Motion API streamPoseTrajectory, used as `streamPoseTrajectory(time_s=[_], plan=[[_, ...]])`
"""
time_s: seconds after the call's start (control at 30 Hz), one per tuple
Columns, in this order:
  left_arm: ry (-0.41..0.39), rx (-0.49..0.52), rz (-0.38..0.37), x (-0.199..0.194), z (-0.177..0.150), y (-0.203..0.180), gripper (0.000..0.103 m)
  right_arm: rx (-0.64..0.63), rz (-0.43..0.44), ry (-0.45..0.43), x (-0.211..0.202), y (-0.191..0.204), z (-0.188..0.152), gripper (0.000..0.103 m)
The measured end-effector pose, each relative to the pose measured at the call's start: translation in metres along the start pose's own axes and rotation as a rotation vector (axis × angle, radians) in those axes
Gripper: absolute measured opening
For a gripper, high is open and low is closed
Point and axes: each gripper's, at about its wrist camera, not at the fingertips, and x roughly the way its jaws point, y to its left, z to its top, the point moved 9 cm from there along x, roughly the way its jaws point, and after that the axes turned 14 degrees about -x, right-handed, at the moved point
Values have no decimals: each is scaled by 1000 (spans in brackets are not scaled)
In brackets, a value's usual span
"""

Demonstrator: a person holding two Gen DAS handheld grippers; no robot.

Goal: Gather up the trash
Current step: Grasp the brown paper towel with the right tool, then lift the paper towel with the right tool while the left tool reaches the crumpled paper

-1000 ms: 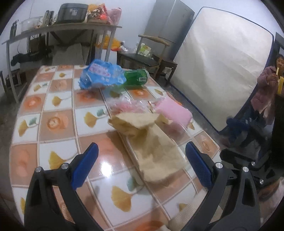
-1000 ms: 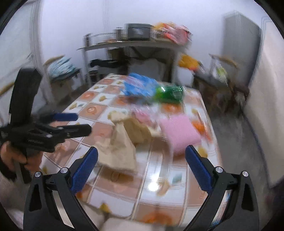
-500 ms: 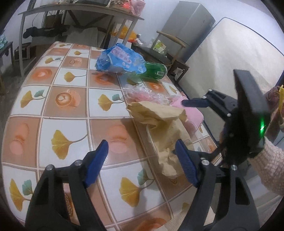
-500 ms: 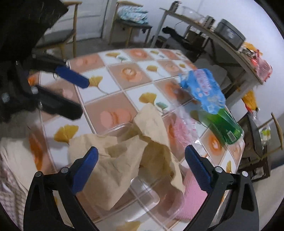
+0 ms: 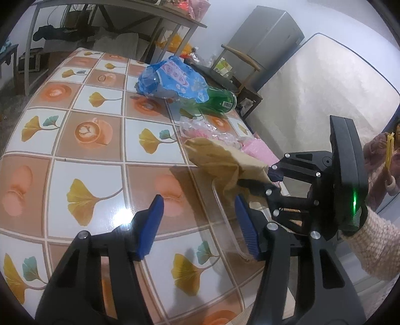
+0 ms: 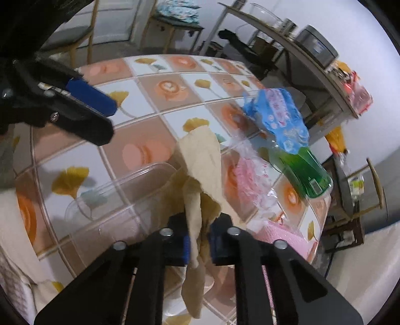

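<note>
A crumpled brown paper (image 6: 202,160) lies over a clear plastic container (image 6: 125,185) on the tiled table (image 5: 95,130). My right gripper (image 6: 200,240) is shut on the paper's near fold. In the left wrist view the same gripper (image 5: 272,180) bites the paper (image 5: 220,160) from the right. My left gripper (image 5: 200,225) hovers low over the table, jaws closing. The container's rim (image 5: 225,215) runs between its pads, which do not press on it. Farther back lie a blue plastic bag (image 5: 172,77), a green bottle (image 5: 220,100), a clear pink-printed wrapper (image 5: 205,127) and a pink foam pad (image 5: 257,152).
A metal shelf table (image 5: 120,10) stands behind the table, with a wooden chair (image 5: 240,62) and a grey fridge (image 5: 270,37) at the back right. A mattress (image 5: 325,95) leans on the wall. A person (image 5: 382,162) stands at the right edge.
My right gripper swung in over the paper, rolled, and closed on it. The left gripper's jaws narrowed as it dropped closer to the table.
</note>
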Motion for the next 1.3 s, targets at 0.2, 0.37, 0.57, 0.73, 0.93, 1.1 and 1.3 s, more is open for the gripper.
streamPoseTrajectory(time_s=[0.2, 0.37, 0.57, 0.73, 0.93, 1.1, 1.3], plan=[[-14, 15, -16, -2, -2, 1, 55, 142, -34, -31, -17, -17, -2, 5], [-3, 10, -13, 0, -5, 1, 55, 252, -58, -93, -35, -32, 1, 5], [0, -19, -6, 1, -7, 4, 57, 363, -72, -147, -48, -46, 4, 5], [12, -33, 9, 4, -10, 8, 57, 464, -86, -188, -57, -59, 5, 5], [-23, -32, 17, -5, -7, 8, 57, 586, -72, -253, -76, -75, 5, 5], [-64, -32, 39, -19, -2, 15, 57, 610, -68, -317, -99, -75, 18, 5], [-147, -64, 111, -48, 10, 42, 57, 658, 39, -405, -120, -57, 44, 5]])
